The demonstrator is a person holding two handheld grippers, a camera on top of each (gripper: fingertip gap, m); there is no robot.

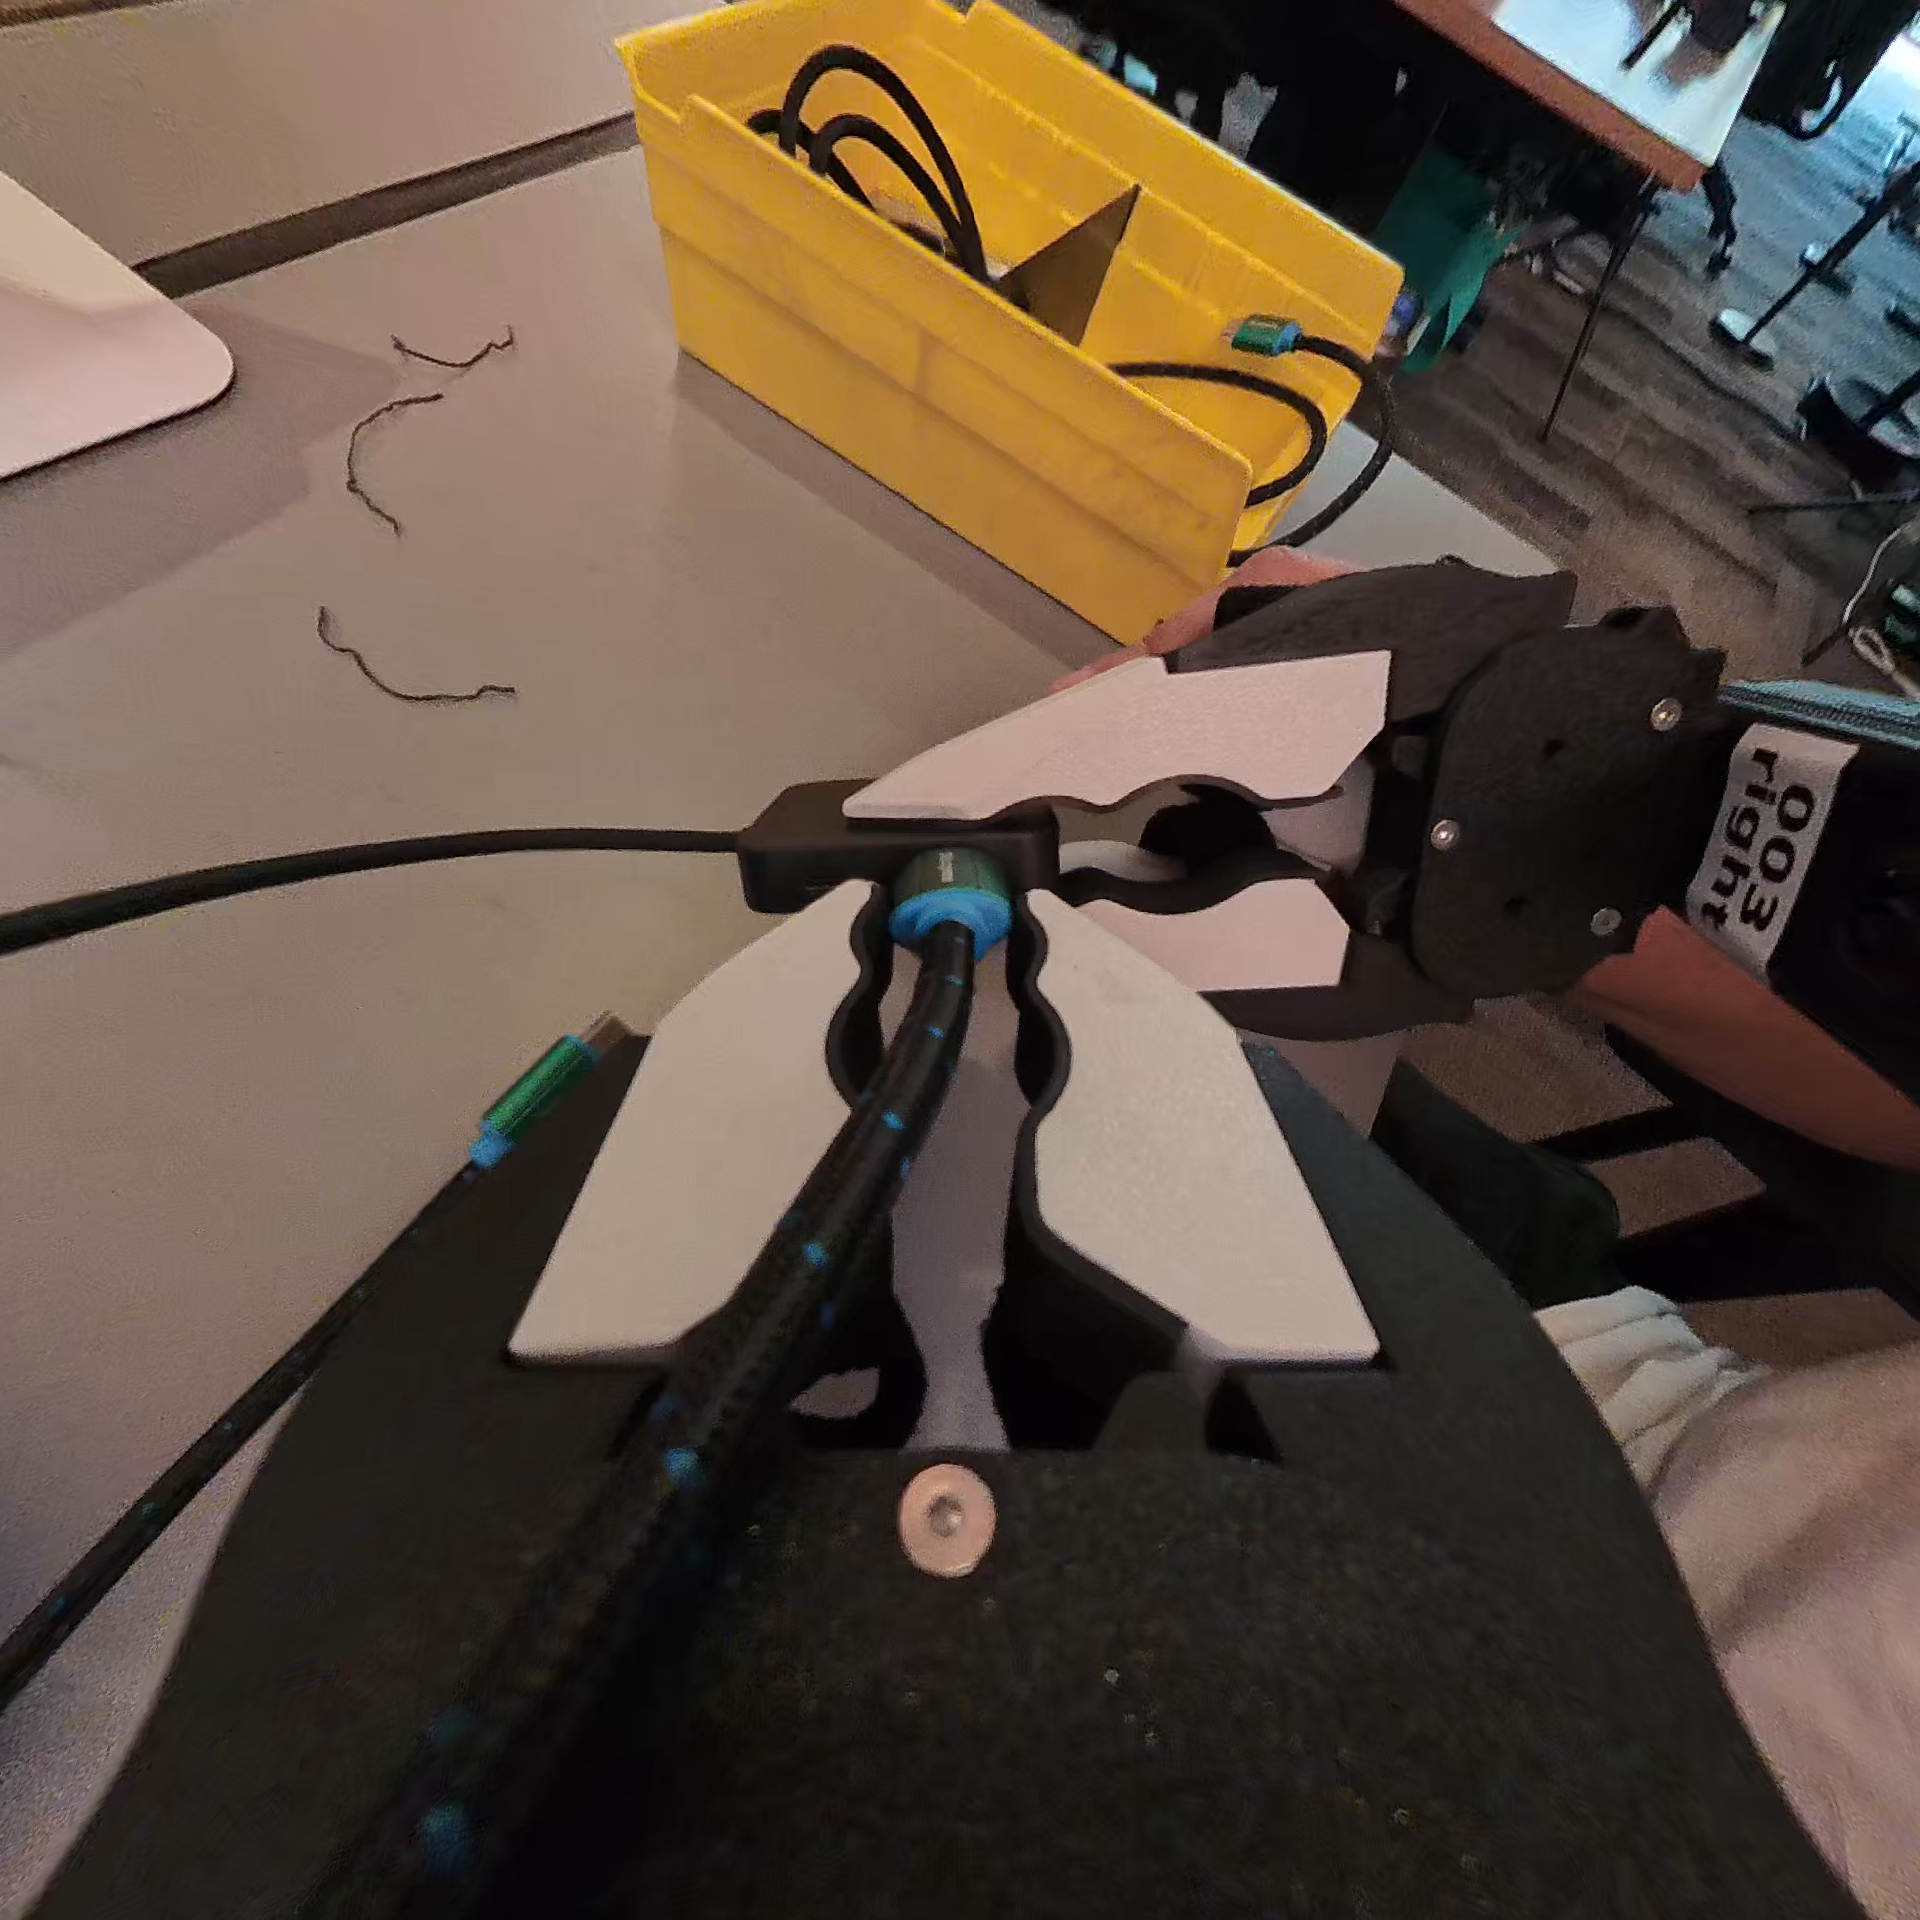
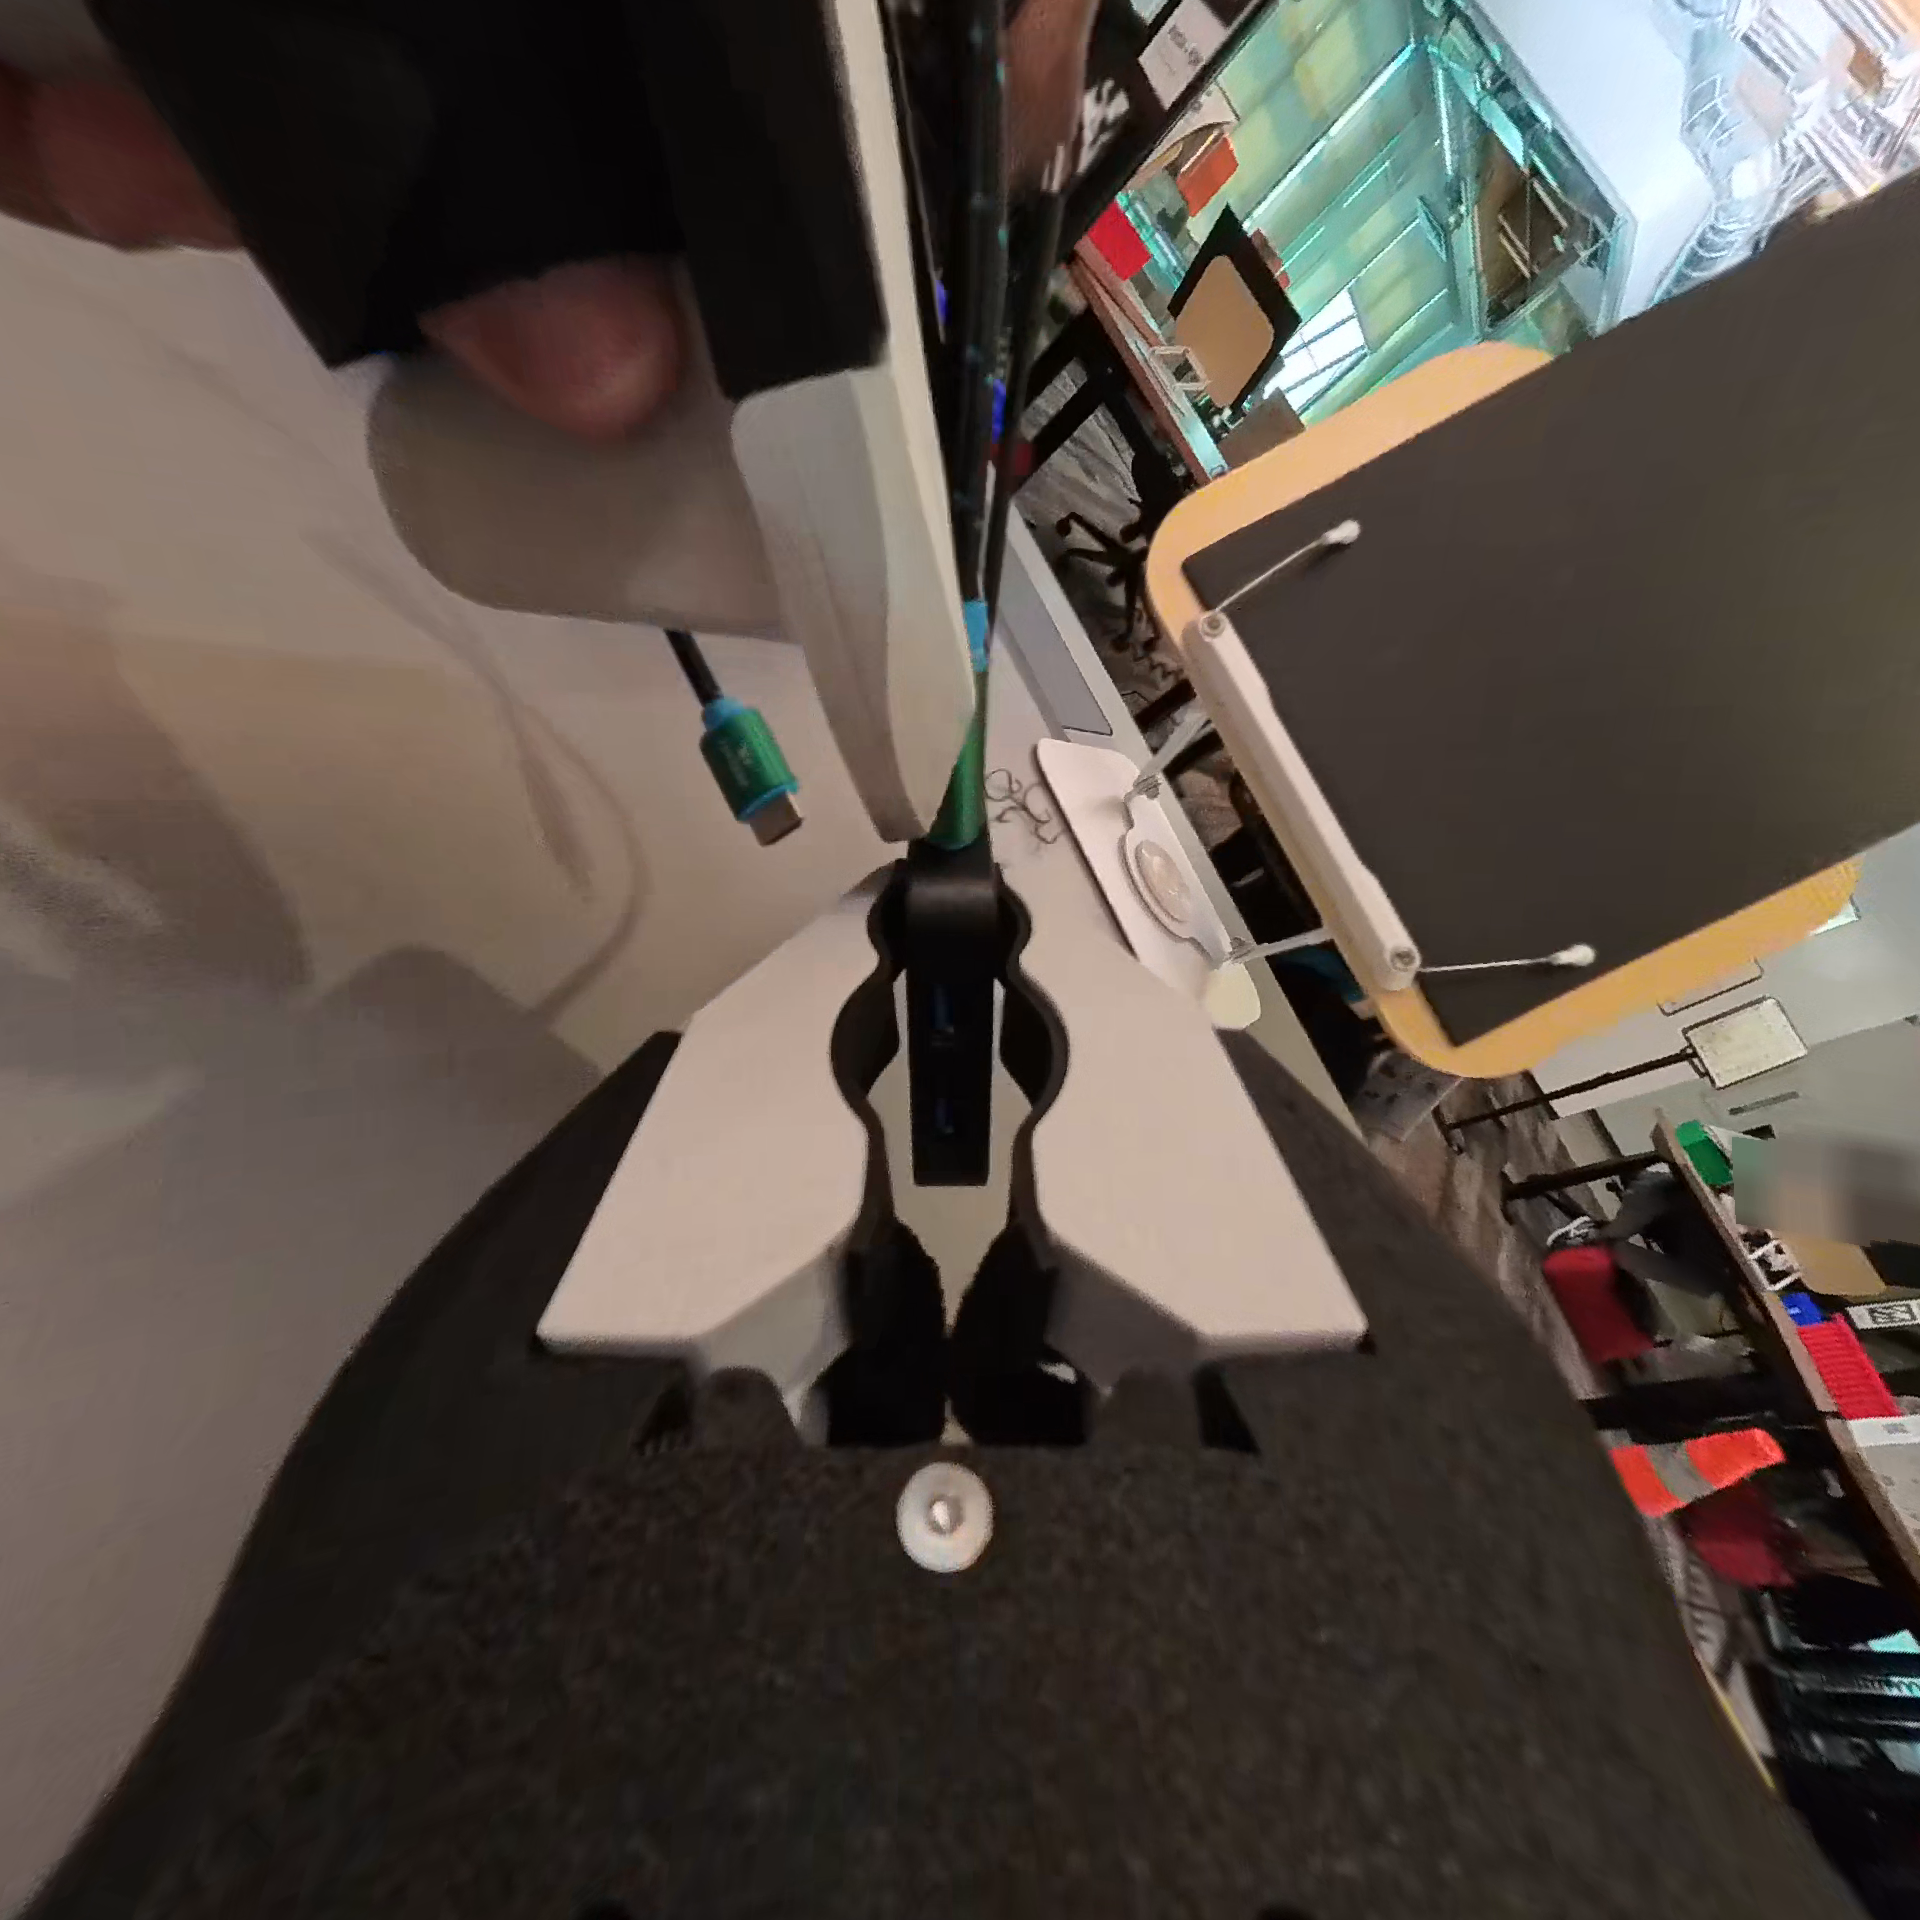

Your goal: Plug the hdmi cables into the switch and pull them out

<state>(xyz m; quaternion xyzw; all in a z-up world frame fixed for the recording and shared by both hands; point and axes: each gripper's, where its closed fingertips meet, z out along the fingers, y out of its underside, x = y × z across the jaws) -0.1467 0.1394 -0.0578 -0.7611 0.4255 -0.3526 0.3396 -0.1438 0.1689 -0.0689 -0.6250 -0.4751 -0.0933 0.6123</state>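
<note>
My left tool (image 1: 940, 914) is clamped on the green plug (image 1: 940, 871) of a braided black cable (image 1: 904, 1060), the blue collar of the plug sitting right at the fingertips. The plug's nose is against the near edge of the small black switch (image 1: 821, 847), and I cannot tell how deep it sits in the port. The cable runs back between my 2 fingers toward the camera.

My right tool (image 1: 997, 831) comes in from the right and is closed on the switch, 1 finger on top and 1 underneath, holding it flat above the desk (image 1: 623, 582). In the right wrist view the switch (image 2: 948, 1039) stands edge-on between that tool's fingers (image 2: 727, 1122), gripped on both flat faces, with the green plug (image 2: 961, 800) meeting its far end.

The switch's own thin black lead (image 1: 364, 857) trails off to the left over the desk. A second green plug (image 1: 540, 1086) shows just left of my left tool; in the right wrist view a loose green plug (image 2: 748, 769) hangs free beside it.

Further back on the desk stands a yellow bin (image 1: 935, 384) holding coiled black cables (image 1: 883, 156), with another green plug (image 1: 1262, 335) at its right end. 3 short dark threads (image 1: 369, 457) lie on the desk to the left.
</note>
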